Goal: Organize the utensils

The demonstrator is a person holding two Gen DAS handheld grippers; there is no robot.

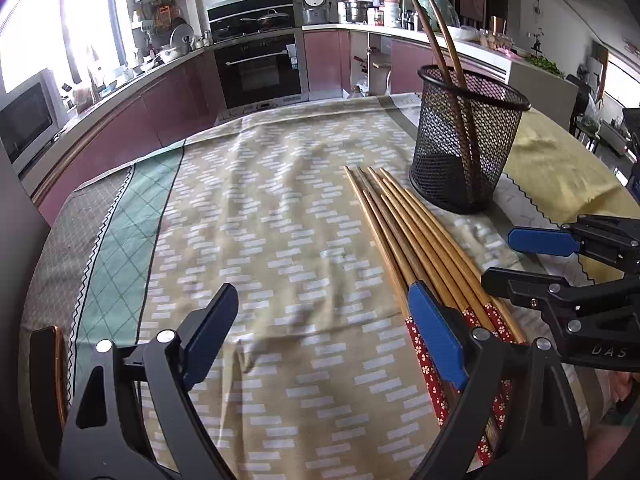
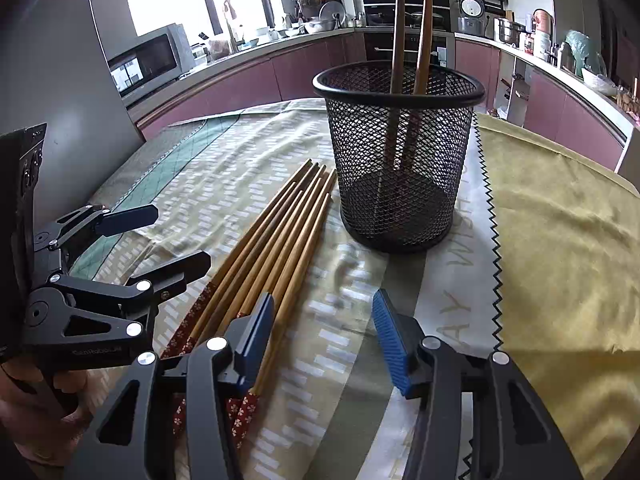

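Item: loose chopsticks (image 2: 276, 236), fanned on the cloth at lower centre, left of the mesh holder (image 2: 398, 152); left gripper (image 1: 320, 328) and right gripper (image 2: 320, 340) both agape, empty; best pinch one pair near the red-patterned ends, lift tips clear of the rim

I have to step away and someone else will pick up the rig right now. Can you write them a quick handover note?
Left gripper: open, holding nothing, low over the cloth just left of the loose chopsticks.
Right gripper: open, empty, at the chopsticks' patterned handle ends.
Things: the chopsticks lie side by side on the tablecloth, tips toward the mesh holder.
Done: two chopsticks already stand in the holder.
Left: move the loose chopsticks into the holder.
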